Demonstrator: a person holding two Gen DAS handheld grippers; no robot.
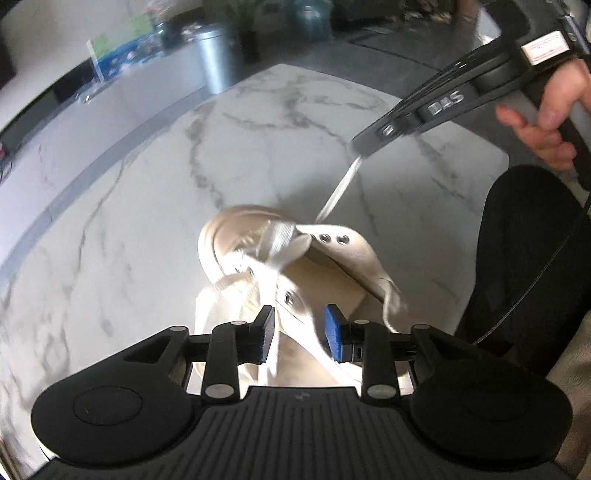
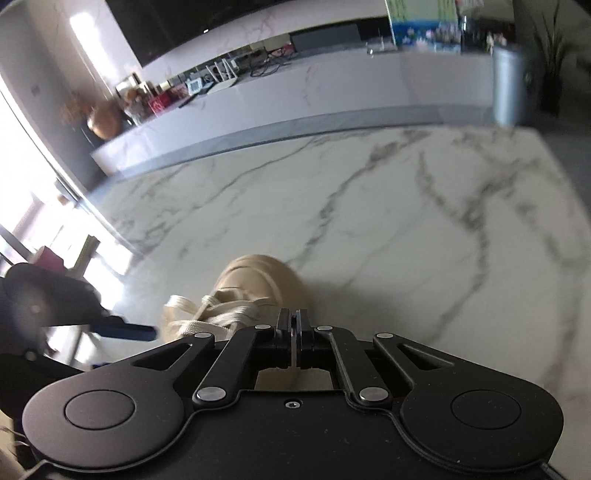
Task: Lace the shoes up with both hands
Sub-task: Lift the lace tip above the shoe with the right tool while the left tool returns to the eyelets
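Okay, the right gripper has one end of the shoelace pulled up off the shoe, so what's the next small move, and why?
Probably close the left gripper on the lace strand running between its pads. The right gripper is shut on the shoelace, drawn in a straight line up from the beige shoe on the marble table. The left jaws stand open above the eyelets, gripping nothing, so the other end is still loose.

A white marble tabletop with grey veins fills the middle. Beyond it, toward twelve o'clock, runs a long white marble-look counter. A grey metal cylindrical bin stands at twelve, a dark-potted green plant just beside it.
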